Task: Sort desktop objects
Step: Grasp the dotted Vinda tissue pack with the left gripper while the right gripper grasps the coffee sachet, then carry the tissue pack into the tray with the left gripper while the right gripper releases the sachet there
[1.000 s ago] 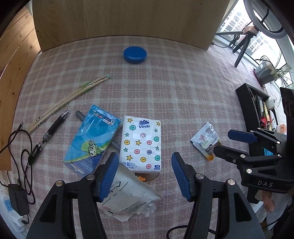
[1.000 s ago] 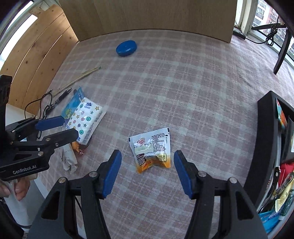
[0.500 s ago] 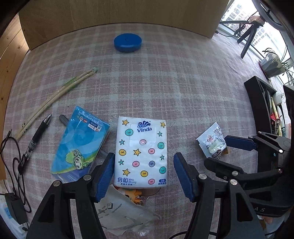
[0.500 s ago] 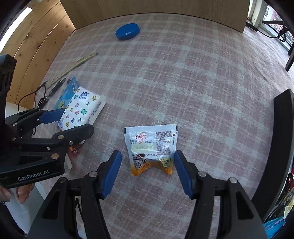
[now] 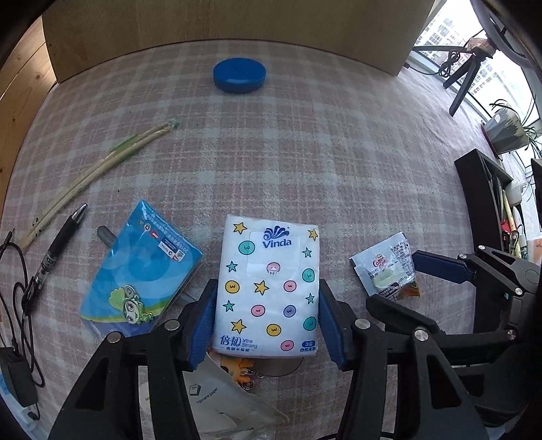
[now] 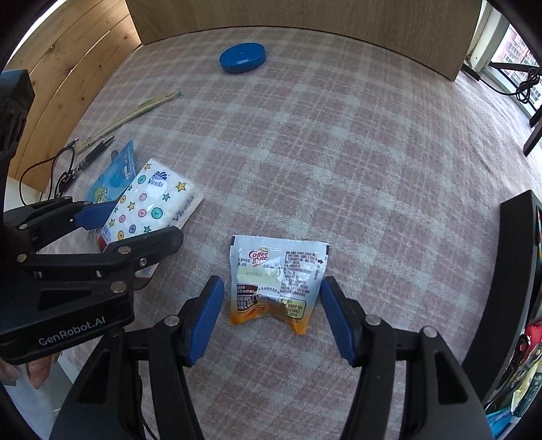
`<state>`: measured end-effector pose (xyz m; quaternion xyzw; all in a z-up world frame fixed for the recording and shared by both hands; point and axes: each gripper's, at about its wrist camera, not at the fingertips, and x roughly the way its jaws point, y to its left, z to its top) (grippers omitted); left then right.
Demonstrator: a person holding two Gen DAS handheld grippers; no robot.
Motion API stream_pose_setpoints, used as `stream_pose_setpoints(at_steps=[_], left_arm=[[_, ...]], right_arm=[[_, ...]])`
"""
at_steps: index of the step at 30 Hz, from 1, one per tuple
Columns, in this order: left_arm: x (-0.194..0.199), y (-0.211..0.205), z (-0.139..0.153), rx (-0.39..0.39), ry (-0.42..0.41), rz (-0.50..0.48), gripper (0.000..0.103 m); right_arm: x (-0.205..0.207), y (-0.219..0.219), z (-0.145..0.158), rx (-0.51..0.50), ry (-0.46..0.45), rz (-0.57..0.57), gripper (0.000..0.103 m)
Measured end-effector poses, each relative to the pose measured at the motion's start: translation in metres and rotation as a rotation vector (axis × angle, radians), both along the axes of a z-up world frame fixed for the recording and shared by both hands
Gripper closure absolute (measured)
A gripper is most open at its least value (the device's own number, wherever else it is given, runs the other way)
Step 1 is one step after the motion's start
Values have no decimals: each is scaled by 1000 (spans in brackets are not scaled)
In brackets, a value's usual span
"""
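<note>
Trouble could come if the left gripper (image 5: 267, 321), jaws apart around the near half of the Vinda tissue pack (image 5: 269, 287), squashes it, or the right gripper (image 6: 271, 314), spread astride the Coffee-mate sachet (image 6: 276, 277), buckles that flat sachet.

Right gripper (image 6: 272, 318) straddles Coffee-mate sachet (image 6: 276, 279), unclosed.

Checked pink tablecloth (image 6: 355, 142); wooden wall panels (image 5: 237, 20) behind; bright window (image 5: 494, 67) right.
</note>
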<state>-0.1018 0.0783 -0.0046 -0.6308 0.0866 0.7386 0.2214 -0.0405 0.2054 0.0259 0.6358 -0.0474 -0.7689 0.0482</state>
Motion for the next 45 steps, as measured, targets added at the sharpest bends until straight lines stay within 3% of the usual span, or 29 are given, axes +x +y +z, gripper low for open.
stream_pose_setpoints(at_steps=[2,5,9,16,21,34,40,45], left_arm=[[1,0,0,2,6,3,53],[7,-6,1,24,0,22,53],[-3,-20,8,50,9,40,53],[-9,-27,23,70,20,62,53],[13,-13,40,86,42,37,53],[74,76,99,147,92,-123,53],[109,145,115,181,89,-222,53],[136,206,122,196,102,-307,53]], right_arm=[[2,-2,0,17,4,8,45],[4,-1,1,55,16,2,56],[6,9,3,33,23,-28,65],[11,25,14,-8,51,-87,68],[28,40,41,-27,104,-123,68],[117,107,118,-12,259,-284,68],[175,172,149,33,295,-417,68],[235,228,154,72,293,-539,68]])
